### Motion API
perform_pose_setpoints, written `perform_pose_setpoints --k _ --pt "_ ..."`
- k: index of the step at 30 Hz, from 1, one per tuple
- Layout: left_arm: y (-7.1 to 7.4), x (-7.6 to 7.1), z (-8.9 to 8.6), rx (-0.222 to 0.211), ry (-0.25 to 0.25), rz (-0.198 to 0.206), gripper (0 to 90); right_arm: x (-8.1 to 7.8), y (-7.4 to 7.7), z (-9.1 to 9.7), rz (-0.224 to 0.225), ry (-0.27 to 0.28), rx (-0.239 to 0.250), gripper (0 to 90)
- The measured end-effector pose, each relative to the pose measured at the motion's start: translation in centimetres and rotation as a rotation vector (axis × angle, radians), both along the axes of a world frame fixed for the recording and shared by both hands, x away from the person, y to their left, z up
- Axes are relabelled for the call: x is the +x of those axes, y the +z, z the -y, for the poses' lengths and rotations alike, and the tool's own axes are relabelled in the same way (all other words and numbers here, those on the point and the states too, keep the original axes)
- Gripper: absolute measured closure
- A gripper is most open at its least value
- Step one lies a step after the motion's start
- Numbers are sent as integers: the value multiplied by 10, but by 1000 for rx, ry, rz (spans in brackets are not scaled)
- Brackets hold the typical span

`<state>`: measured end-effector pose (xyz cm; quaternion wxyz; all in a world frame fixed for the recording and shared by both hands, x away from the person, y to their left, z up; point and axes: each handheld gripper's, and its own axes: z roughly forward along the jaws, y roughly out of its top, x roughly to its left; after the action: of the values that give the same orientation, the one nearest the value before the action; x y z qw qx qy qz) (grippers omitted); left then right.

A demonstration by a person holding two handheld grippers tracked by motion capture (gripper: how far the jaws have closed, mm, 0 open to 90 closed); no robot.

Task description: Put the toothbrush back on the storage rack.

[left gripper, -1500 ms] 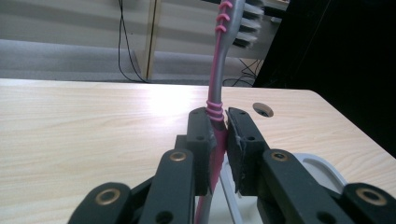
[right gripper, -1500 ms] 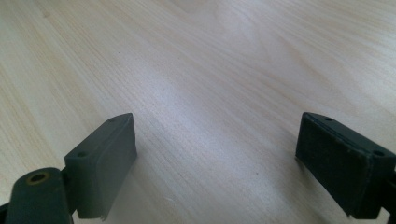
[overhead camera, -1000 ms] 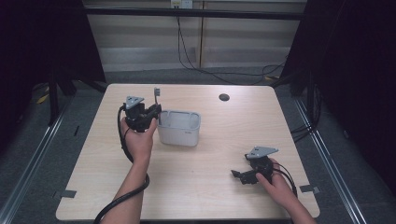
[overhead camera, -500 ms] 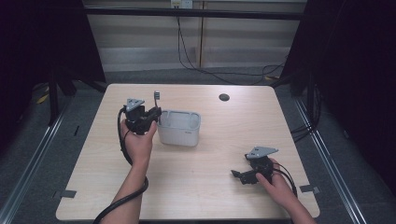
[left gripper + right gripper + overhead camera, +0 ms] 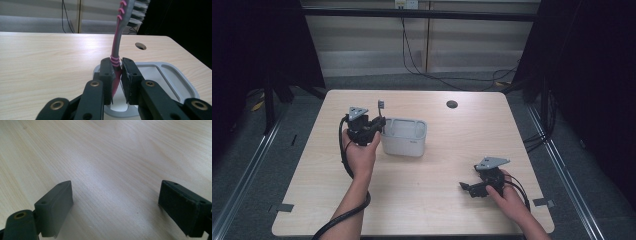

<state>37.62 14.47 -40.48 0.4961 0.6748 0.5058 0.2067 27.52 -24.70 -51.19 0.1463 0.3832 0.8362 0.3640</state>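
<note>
The left gripper (image 5: 116,75) is clamped on the lower handle of a pink and grey toothbrush (image 5: 119,37), holding it upright with the bristle head at the top. The brush's bottom end dips into the round hole at the left end of a white holder (image 5: 175,75), a low tray-like stand with longer shallow compartments running off to the right. Seen from the high view, this gripper (image 5: 379,125) sits just beside the left end of the holder (image 5: 404,142), with the toothbrush (image 5: 381,106) sticking up past it, a little left of the middle of the wooden table (image 5: 437,200).

The right gripper (image 5: 467,189) rests low at the near right of the table, well apart from the holder; its jaws stand wide apart with nothing between them, over bare wood.

By the look of it, the job is close to done: the brush is already seated in its hole and standing straight. What seems left is to let go, check that the brush stays up unaided, and draw the hand away without knocking it
</note>
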Motion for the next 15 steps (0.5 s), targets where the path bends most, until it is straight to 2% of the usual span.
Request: perform_pose_setpoints --k 15 --pt "-6 -2 1 25 -6 -15 792 0 0 0 0 0 0 116"
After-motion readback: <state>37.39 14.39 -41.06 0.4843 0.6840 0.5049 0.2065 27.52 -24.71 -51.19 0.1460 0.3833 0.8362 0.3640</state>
